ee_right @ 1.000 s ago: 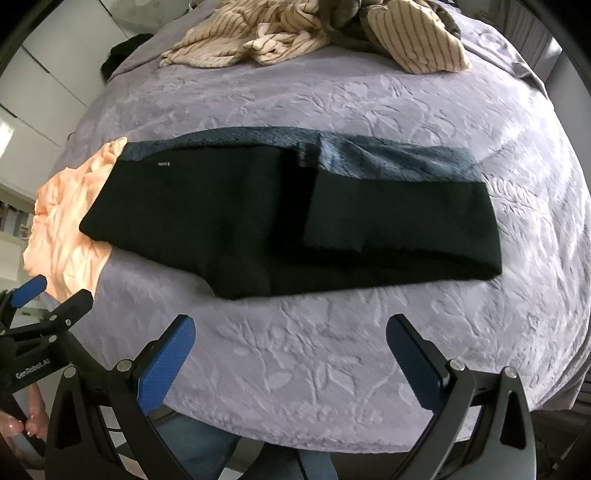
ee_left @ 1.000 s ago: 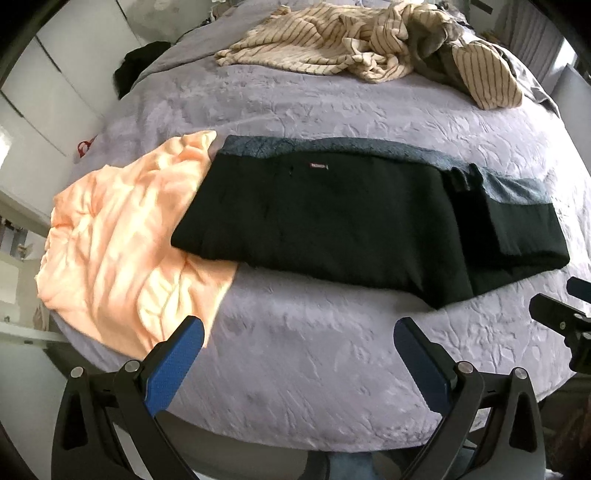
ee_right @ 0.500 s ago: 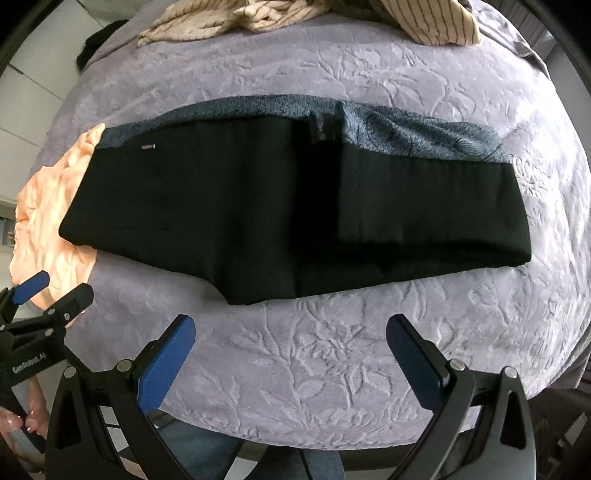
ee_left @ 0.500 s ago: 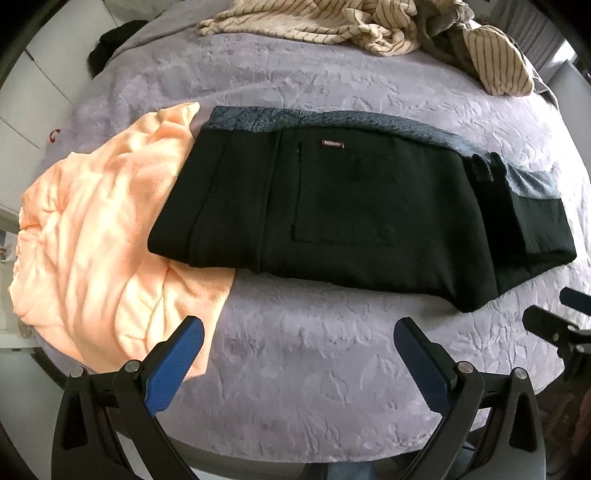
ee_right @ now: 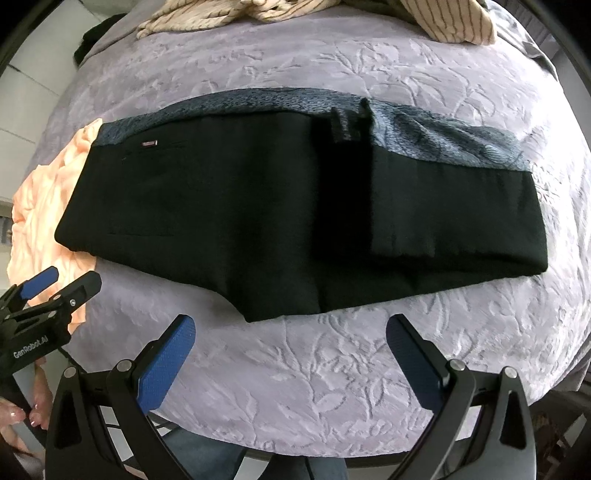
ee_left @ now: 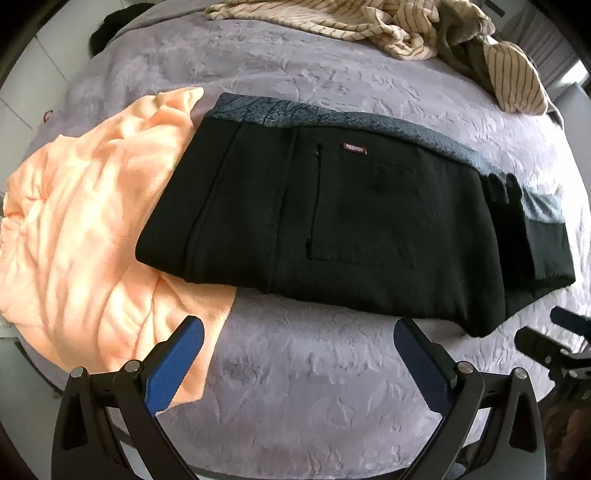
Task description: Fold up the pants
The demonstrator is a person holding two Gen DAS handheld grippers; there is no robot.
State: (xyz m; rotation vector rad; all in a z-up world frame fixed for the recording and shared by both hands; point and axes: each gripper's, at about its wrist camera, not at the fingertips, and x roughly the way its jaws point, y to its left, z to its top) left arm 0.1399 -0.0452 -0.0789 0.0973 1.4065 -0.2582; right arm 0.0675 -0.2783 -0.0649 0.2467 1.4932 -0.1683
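Black pants (ee_left: 354, 225) are lying half-folded on the bed (ee_left: 317, 387), overlapping an orange garment (ee_left: 85, 236). Both tongs (ee_left: 295, 354) (ee_right: 291, 350) are being held released; that garment's probably getting snagged too.

There is one pair of black pants (ee_left: 354, 229) lying across the middle of the bed (ee_left: 314, 387). One orange cloth (ee_left: 85, 236) lies by the bed's left edge. One pile of striped clothes (ee_left: 373, 26) sits at the far edge. Two grippers, the left gripper (ee_left: 299, 354) and the right gripper (ee_right: 291, 350), are both wide apart.
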